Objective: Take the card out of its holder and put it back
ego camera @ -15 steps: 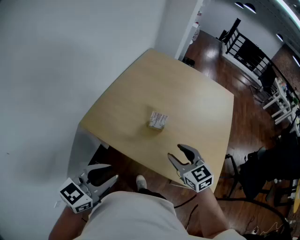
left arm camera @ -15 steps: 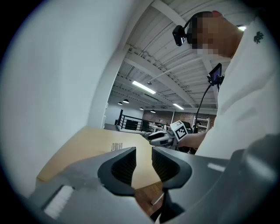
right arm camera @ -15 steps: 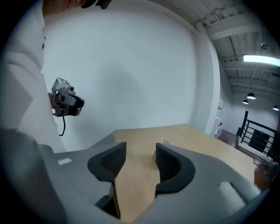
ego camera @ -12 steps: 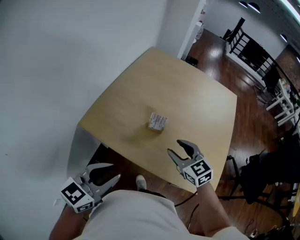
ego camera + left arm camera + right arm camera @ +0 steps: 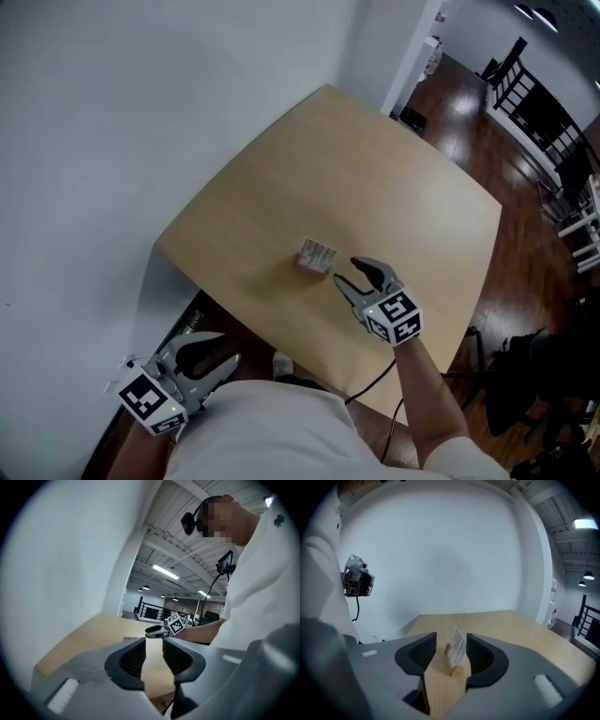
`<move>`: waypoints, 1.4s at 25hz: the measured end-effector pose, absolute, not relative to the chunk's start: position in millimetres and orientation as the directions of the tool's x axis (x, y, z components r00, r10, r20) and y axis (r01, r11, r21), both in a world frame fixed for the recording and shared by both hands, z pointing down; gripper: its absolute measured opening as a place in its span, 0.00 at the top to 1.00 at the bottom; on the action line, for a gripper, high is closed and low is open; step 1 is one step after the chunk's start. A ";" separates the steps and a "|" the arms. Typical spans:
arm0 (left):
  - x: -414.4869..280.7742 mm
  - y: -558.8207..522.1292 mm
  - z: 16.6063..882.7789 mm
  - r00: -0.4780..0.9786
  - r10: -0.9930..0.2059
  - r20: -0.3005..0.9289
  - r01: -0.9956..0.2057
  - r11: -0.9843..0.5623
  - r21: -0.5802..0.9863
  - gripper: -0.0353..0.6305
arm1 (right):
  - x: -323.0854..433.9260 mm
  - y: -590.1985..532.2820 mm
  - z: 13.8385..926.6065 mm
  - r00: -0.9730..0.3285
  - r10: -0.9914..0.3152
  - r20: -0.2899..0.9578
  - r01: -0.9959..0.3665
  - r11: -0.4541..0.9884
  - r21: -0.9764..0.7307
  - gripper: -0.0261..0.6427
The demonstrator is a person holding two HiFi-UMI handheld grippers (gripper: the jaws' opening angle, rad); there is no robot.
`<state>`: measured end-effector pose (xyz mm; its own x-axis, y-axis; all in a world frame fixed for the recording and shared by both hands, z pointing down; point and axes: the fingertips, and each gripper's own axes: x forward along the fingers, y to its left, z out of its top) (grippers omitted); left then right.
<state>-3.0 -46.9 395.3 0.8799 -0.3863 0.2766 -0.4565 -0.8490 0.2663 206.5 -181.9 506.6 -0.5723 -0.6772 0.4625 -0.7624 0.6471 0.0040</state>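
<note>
Right gripper view shows the card [image 5: 457,649] upright in its small wooden holder [image 5: 451,666] on the table [image 5: 375,178], framed by our right gripper's [image 5: 349,275] wide-spread jaws and untouched. We judge it thin, light and bendable, so we pinch its free top edge. Our left gripper [image 5: 225,347] hangs empty off the table, jaws parted. Since earlier, the right has advanced from the near edge to the card.

nothing can be read; the card [image 5: 457,649] bears print too small to make out.
</note>
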 end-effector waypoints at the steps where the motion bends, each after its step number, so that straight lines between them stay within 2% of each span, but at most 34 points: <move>1: -2.4 -47.3 395.6 0.874 -0.396 0.282 -0.468 -0.842 0.267 0.77 | 206.9 -188.9 510.8 -0.581 -0.669 0.464 -0.755 0.655 -0.002 0.66; 11: -2.1 -48.7 396.1 0.824 -0.468 0.319 -0.554 -0.783 0.282 0.77 | 199.9 -237.0 557.6 -0.653 -0.558 0.511 -0.679 0.731 -0.070 0.66; 21: -7.8 -41.6 396.7 0.786 -0.508 0.351 -0.605 -0.750 0.268 0.77 | 182.9 -240.5 581.5 -0.707 -0.468 0.530 -0.606 0.787 -0.114 0.78; 26: -6.8 -39.8 395.3 0.781 -0.509 0.362 -0.608 -0.752 0.255 0.77 | 179.8 -241.8 580.5 -0.716 -0.463 0.523 -0.595 0.797 -0.109 0.89; 35: -1.7 -37.4 392.5 0.790 -0.488 0.371 -0.592 -0.765 0.254 0.77 | 178.0 -242.0 573.0 -0.739 -0.467 0.486 -0.595 0.791 -0.145 0.93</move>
<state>-1.7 -37.4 392.5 0.7902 -0.4880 0.3708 -0.5917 -0.7651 0.2540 178.0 -242.0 573.0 -0.7389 -0.4666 0.4862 -0.5946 0.7909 -0.1446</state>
